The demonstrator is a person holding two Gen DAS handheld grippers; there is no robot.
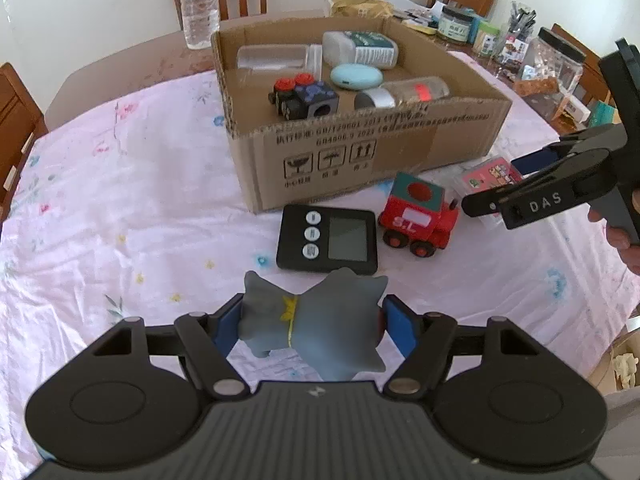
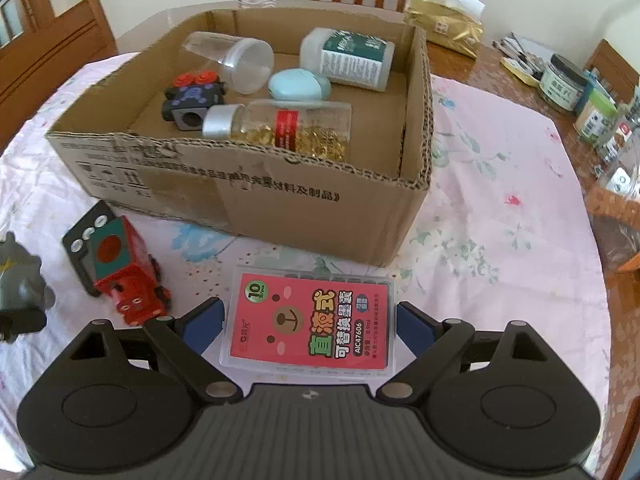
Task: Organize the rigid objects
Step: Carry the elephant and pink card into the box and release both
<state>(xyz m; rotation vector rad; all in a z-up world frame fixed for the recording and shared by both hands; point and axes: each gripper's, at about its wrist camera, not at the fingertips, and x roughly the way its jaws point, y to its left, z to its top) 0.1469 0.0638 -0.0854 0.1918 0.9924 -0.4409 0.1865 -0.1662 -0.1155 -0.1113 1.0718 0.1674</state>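
Tongs on the left (image 1: 310,322) were pinched on a grey figurine (image 1: 316,328), its sides pressed between the blue pads (image 1: 398,320) and its body lifted off the pink floral cloth (image 1: 120,220) covering the bench. Just beyond the figurine, a black digital timer (image 1: 328,238) was laid flat on the cloth, with a red toy train (image 1: 416,216) standing just to its right.

The right tongs (image 2: 310,322) were spread around a clear case with a pink label (image 2: 310,320), a blue pad on each side; whether the pads touched the case could not be told. The case was seen lying flat on the cloth, near the front wall of an open cardboard box (image 2: 280,204).

Inside the box were seen a capsule bottle with a silver cap (image 2: 280,126) lying on its side, a black toy with red wheels (image 2: 192,98), a pale blue oval case (image 2: 298,84), a clear cup (image 2: 232,58) tipped over, and a white bottle with a green label (image 2: 348,60). Behind the box a water bottle (image 1: 198,4) was stood upright, and jars (image 1: 454,24) were crowded at the far right edge of the bench.
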